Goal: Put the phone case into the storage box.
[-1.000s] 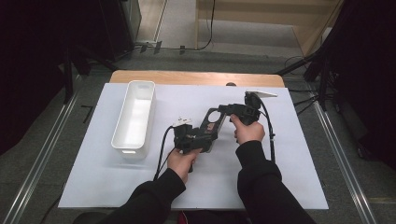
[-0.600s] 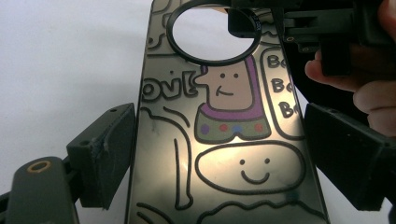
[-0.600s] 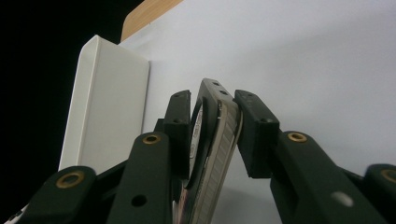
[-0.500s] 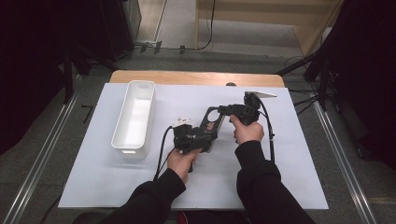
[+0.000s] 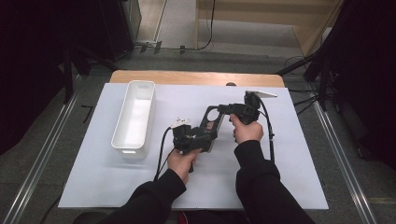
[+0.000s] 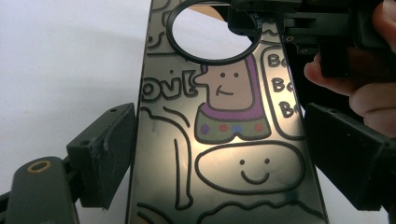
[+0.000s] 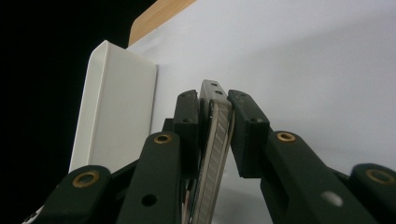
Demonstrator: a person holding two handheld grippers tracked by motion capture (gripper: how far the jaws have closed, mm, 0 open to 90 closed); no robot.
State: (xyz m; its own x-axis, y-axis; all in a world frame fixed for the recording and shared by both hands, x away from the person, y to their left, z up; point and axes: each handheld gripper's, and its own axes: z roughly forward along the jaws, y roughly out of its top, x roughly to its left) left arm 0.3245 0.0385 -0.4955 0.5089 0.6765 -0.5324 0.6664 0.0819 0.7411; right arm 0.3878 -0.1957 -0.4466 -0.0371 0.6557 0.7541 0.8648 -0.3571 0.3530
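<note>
Your left gripper (image 5: 205,135) holds the phone case (image 6: 224,140) across its width, jaws spread wide and pressing its two long edges, above the white mat (image 5: 93,182) near mid-table. Your right gripper (image 7: 215,135) has just been closing, and its jaws now pinch the case's thin camera-hole end. White bin (image 5: 135,116) sits well left.

Black long sleeves (image 5: 261,186); black hand-held gripper (image 7: 215,135) arms with brass rivets.
</note>
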